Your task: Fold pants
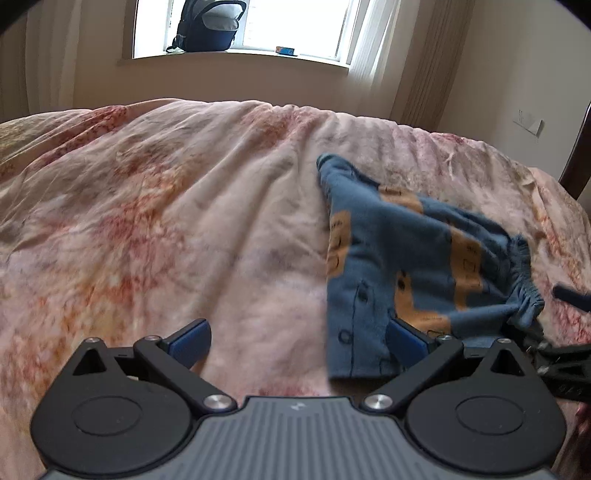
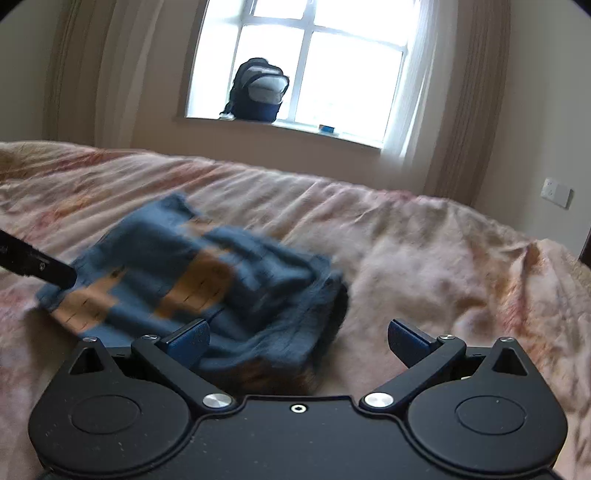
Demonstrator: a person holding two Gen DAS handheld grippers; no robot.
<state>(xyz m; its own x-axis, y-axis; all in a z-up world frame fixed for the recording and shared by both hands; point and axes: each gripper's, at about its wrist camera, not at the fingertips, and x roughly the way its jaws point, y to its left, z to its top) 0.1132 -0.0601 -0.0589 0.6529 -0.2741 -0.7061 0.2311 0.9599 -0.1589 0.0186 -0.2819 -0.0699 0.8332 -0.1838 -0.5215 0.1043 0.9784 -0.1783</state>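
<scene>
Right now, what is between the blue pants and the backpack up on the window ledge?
Only wrinkled pink bedspread, then bare wall below the sill, between the blue pants and the backpack. The right wrist view shows it.

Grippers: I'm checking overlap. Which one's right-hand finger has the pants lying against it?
The left gripper: blue pants drape over its right-hand finger. The right gripper has cloth at its left-hand finger.

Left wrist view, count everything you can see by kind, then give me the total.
Pants: 1
Bed cover: 1
Backpack: 1
Small blue item on the windowsill: 1
Wall socket: 1
Grippers: 2, left gripper and right gripper, both open
Total: 7
</scene>
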